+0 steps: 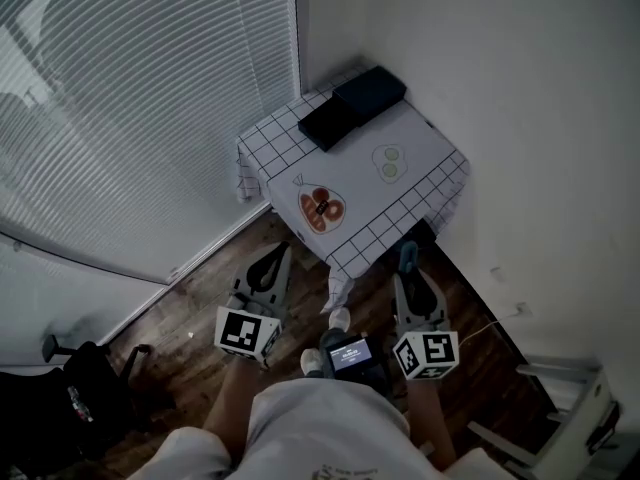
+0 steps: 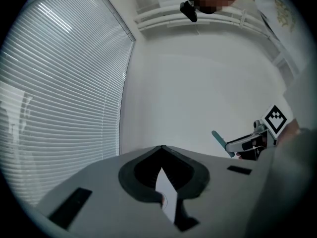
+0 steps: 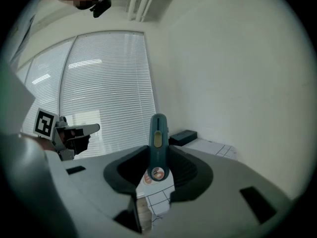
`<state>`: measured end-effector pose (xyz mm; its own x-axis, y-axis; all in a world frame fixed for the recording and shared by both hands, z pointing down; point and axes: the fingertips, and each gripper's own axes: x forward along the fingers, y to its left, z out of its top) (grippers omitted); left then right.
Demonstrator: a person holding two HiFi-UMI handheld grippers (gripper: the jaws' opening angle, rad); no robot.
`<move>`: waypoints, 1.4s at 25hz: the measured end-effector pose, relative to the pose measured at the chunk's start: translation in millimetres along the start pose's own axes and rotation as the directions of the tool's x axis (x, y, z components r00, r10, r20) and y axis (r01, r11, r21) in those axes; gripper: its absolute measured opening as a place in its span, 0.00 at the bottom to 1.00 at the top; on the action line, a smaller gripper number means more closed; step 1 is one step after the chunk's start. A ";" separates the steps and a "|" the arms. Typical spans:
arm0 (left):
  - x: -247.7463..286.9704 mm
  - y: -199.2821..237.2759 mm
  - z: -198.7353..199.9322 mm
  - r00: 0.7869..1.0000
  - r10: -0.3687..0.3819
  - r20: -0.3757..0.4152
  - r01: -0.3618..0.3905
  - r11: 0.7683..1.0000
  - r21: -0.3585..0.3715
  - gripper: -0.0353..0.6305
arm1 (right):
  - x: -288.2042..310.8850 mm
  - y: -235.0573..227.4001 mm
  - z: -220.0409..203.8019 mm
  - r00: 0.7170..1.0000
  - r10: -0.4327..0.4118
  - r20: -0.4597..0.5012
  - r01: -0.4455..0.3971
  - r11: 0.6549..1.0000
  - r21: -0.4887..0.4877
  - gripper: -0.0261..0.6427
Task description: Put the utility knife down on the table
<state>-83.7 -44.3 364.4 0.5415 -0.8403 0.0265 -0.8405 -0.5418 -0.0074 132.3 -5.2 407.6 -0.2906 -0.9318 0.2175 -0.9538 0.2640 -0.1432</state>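
Observation:
My right gripper [image 1: 409, 271] is shut on a teal utility knife [image 1: 408, 257], held just short of the near corner of the small table [image 1: 425, 148]. In the right gripper view the utility knife [image 3: 158, 143] stands upright between the jaws of the right gripper [image 3: 157, 171], its yellow slider facing me. My left gripper [image 1: 273, 265] hangs to the left, over the wood floor, its jaws together with nothing in them. The left gripper [image 2: 162, 183] shows only a thin sliver of gap. From there the right gripper [image 2: 243, 144] and the knife's tip [image 2: 217, 137] show at the right.
A checked cloth with a red food print [image 1: 322, 209] and green slices [image 1: 388, 161] covers the table. Two black boxes [image 1: 352, 106] lie at its far corner. Window blinds [image 1: 130, 98] are left, a white wall right. A black bag [image 1: 70, 398] sits on the floor.

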 end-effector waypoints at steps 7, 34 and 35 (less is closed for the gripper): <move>52.7 18.6 1.1 0.999 0.029 -0.014 -0.029 1.000 0.008 0.06 | 54.9 -29.5 12.8 0.999 0.030 -0.014 -0.031 0.999 -0.010 0.24; 161.0 74.9 -38.7 0.992 -0.072 -0.103 0.070 0.997 -0.030 0.06 | 161.6 -53.6 -4.6 0.991 -0.032 -0.133 0.031 0.999 -0.013 0.24; 164.3 75.0 -42.6 0.991 -0.080 -0.108 0.077 0.997 -0.032 0.06 | 163.5 -54.5 -7.8 0.989 -0.037 -0.141 0.035 0.999 -0.013 0.24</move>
<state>-58.6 -222.2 410.9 0.6014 -0.7875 0.1349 -0.7967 -0.6038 0.0271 136.2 -170.1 458.6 -0.2631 -0.8963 0.3569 -0.9644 0.2343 -0.1226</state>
